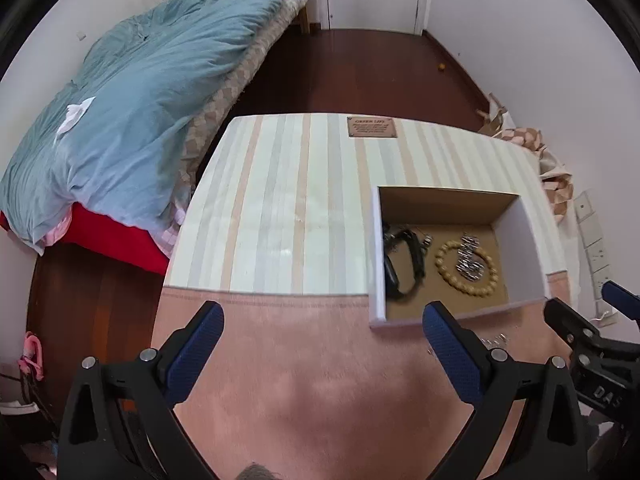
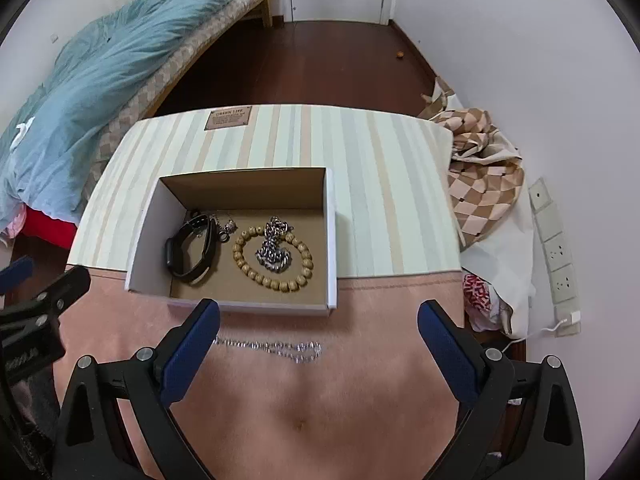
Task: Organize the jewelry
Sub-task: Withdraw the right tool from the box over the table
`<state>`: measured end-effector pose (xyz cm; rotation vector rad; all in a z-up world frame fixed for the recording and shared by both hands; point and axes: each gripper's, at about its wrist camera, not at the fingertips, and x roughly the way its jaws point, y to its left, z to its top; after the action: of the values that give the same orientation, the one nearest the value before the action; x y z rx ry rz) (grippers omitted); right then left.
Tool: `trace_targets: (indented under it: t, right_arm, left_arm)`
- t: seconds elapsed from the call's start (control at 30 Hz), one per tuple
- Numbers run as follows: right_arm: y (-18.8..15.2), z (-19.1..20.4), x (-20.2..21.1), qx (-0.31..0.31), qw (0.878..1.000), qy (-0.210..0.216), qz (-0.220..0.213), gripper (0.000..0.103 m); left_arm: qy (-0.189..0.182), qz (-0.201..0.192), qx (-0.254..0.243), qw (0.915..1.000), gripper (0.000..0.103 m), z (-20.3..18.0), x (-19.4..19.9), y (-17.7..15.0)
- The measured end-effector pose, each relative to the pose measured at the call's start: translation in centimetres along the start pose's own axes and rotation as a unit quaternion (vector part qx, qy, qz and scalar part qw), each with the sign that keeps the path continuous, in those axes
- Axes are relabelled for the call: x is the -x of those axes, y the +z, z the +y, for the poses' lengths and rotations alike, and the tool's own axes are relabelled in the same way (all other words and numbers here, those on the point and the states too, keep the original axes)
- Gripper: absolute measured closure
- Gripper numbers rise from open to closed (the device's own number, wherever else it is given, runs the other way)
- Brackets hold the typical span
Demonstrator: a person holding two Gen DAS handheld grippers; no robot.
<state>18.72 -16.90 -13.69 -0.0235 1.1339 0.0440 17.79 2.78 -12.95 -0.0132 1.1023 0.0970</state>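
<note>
An open cardboard box [image 2: 332, 240] [image 1: 376, 248] sits on a padded surface. Inside lie a black watch band [image 2: 188, 252] [image 1: 404, 264], a wooden bead bracelet [image 2: 276, 276] [image 1: 452, 276], a heavy silver chain [image 2: 274, 248] [image 1: 470, 260] and a small charm [image 2: 226, 229]. A thin silver chain [image 2: 272, 347] lies on the pink fabric in front of the box, between my right gripper's fingers. My right gripper [image 2: 318, 344] is open and empty above it. My left gripper [image 1: 324, 348] is open and empty, left of the box.
The surface has a striped far half [image 1: 288, 200] and a pink near half [image 2: 304, 400]. A bed with a blue duvet [image 1: 132, 100] stands at left. A checkered bag [image 2: 484, 184] and wall sockets [image 2: 556, 248] are at right. Dark wood floor lies beyond.
</note>
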Motion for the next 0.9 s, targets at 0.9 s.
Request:
trace_targets:
  t: [0.9]
  right_arm:
    - [-5.7, -0.2, 16.3, -0.012, 0.99, -0.008, -0.14, 0.003]
  left_arm:
    - [-0.009, -0.123, 0.0, 0.9924, 0.002, -0.6, 14.1, -5.2]
